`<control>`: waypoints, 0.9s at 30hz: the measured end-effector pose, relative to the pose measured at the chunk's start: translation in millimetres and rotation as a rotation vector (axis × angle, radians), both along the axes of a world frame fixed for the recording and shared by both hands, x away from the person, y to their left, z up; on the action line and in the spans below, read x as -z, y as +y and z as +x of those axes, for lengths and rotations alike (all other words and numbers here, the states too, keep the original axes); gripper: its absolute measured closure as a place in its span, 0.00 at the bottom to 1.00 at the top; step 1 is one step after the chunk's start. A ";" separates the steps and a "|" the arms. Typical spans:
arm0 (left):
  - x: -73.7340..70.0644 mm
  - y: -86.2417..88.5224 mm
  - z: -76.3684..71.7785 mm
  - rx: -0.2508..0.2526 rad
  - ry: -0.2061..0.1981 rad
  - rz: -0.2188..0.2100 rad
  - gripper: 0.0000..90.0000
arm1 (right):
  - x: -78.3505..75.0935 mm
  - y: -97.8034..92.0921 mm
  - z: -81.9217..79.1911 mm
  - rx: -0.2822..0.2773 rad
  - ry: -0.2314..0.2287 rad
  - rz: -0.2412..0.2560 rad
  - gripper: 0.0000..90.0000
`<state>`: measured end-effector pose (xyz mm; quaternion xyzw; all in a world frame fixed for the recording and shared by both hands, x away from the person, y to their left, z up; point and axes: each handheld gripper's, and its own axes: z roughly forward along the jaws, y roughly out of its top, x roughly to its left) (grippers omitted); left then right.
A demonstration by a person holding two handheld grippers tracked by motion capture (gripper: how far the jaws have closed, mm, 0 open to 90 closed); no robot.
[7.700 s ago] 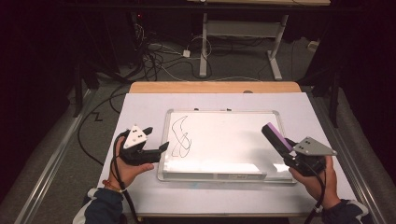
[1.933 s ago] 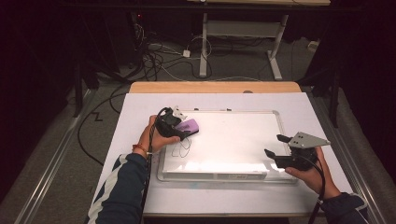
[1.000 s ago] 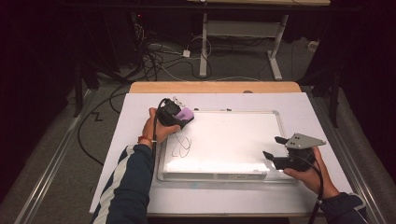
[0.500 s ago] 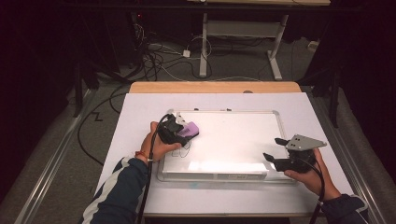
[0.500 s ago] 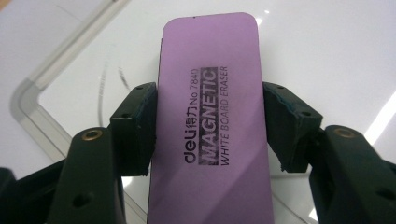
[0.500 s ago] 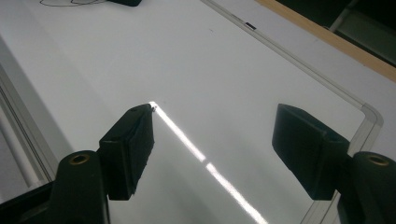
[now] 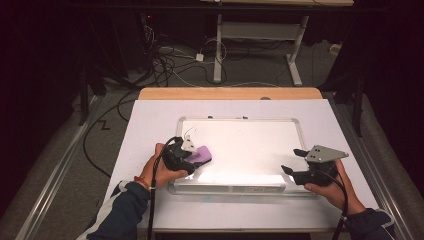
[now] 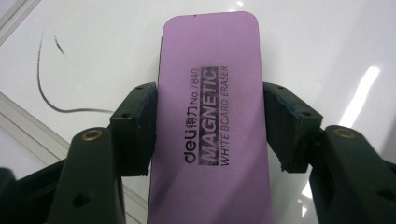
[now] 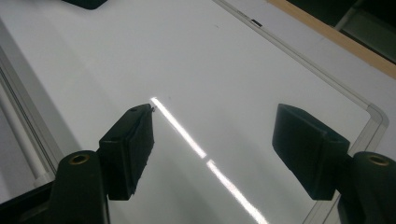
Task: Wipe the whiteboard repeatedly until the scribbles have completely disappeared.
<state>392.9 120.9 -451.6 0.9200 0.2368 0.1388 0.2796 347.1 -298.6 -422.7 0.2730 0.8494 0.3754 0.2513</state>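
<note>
A whiteboard (image 7: 250, 145) lies flat on the white table. My left gripper (image 7: 192, 155) is shut on a purple magnetic whiteboard eraser (image 7: 201, 154), held over the board's left part near its front edge. In the left gripper view the eraser (image 8: 212, 116) is clamped by its long sides between both jaws, and a thin black pen line (image 8: 44, 79) remains on the board beside it. My right gripper (image 7: 295, 161) rests at the board's front right corner, open, with nothing between its fingers. The right gripper view looks across the bare whiteboard (image 9: 196, 70) between the spread jaws.
The white table top (image 7: 150, 120) has a wooden strip (image 7: 230, 93) along its far edge. Cables (image 7: 170, 65) and a desk frame (image 7: 260, 35) stand on the floor beyond. Free surface lies left and right of the board.
The eraser passed from my right gripper to my left, which rubbed it over the scribble on the board's left side, moving back and forward; most of the drawing is gone. The right gripper opened.
</note>
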 end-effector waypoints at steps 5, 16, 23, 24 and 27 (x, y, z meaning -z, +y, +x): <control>1.3 7.6 -10.9 0.015 -0.006 -0.005 0.43 | 0.1 -1.2 -1.1 0.002 0.005 -0.006 0.33; 3.3 1.0 8.5 -0.043 -0.015 -0.038 0.43 | 0.8 -1.1 -0.7 0.010 0.007 -0.006 0.33; 3.6 -6.5 29.6 -0.103 -0.019 -0.051 0.43 | 1.9 0.2 2.1 0.007 0.008 -0.008 0.33; 3.5 -6.7 31.3 -0.106 -0.017 -0.053 0.43 | 2.1 0.2 2.4 0.007 0.009 -0.008 0.33; 3.4 -7.3 33.1 -0.113 -0.014 -0.053 0.43 | 2.4 0.5 3.5 0.003 0.010 -0.007 0.33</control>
